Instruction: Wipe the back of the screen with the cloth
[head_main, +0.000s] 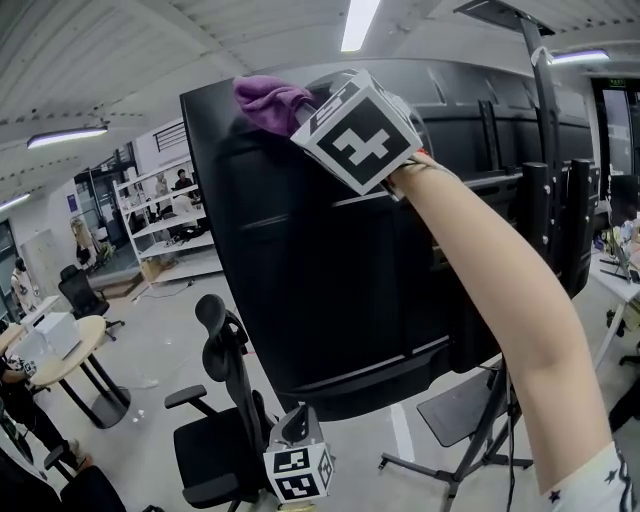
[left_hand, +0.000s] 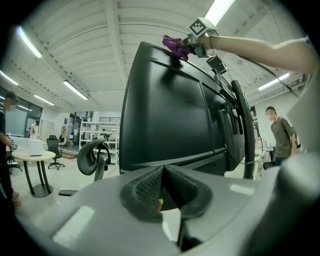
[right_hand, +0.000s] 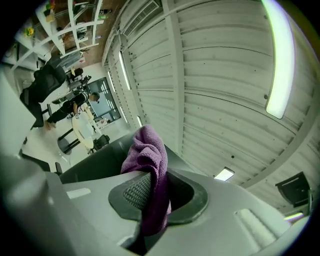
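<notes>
Arm raised, the right gripper (head_main: 303, 108), jaws clamped on a crumpled purple cloth (head_main: 268, 100), holds it against the top left edge of the large black screen's plastic back (head_main: 330, 270). The left gripper (head_main: 296, 425) hangs low beside a black office chair (head_main: 215, 440), jaws together on nothing.

Screen back (head_main: 300, 280) is framed close by head view, from below by left gripper view; cloth (right_hand: 146, 150) is shared by all three.
</notes>
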